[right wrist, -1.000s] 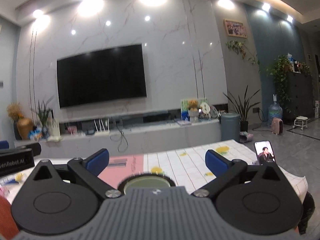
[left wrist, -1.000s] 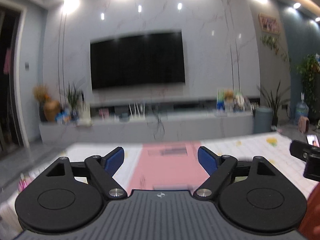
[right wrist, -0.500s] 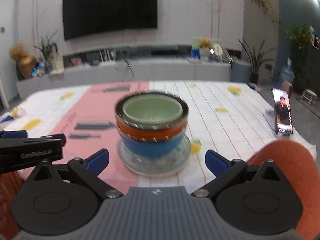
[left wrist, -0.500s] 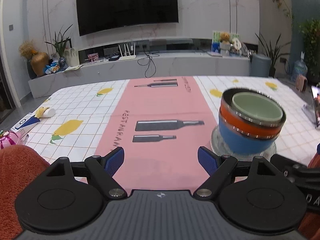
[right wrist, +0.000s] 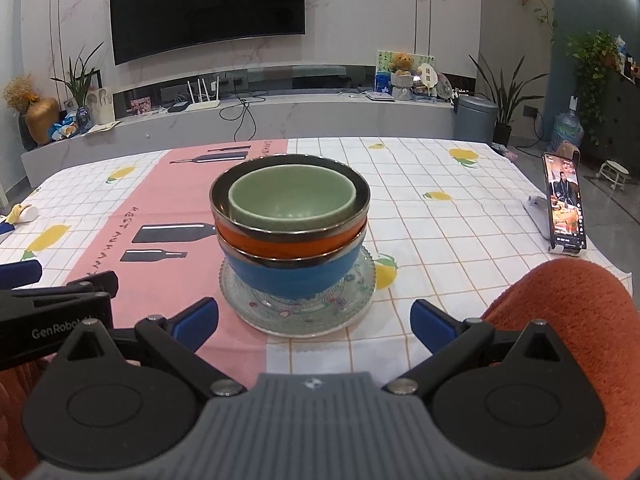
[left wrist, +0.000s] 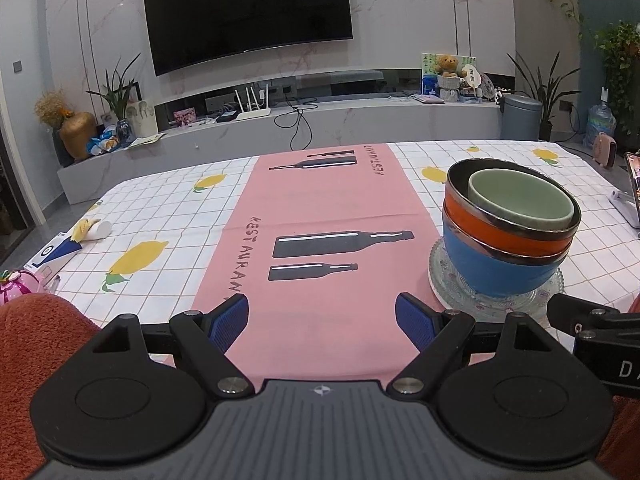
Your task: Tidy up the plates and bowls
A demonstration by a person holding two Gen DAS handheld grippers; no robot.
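Since half a second ago, barely any shift: bowls a touch larger and sharper in both views; a second ago, aimed up at the TV wall, now tipped down onto the table.

Left gripper [left wrist: 322, 322] spread wide, nothing between the blue pads, hovering over the pink runner [left wrist: 320, 216]. Right gripper [right wrist: 314, 322] likewise spread, empty, pointed straight at the stack, just short of it.

Stack on the tablecloth [right wrist: 440, 216], at the runner's right edge:
- glass plate [right wrist: 298, 312] at the bottom, patterned, ribbed rim, lying on a white plate whose edge barely shows beneath
- blue bowl [right wrist: 292, 276] standing on the glass plate
- orange bowl [right wrist: 288, 244] nested in the blue one, steel rim showing
- green bowl [right wrist: 292, 200] nested in the orange one, empty inside, pushed toward the left of the steel rim

From the left wrist, same stack to the right of the gripper: green bowl [left wrist: 520, 198] atop, orange [left wrist: 504, 232], blue [left wrist: 500, 268], glass plate [left wrist: 452, 284].

Phone [right wrist: 564, 204] upright on a stand near the right table edge, screen lit, well apart from the bowls. Small white cup [left wrist: 96, 230] lying near the left edge.
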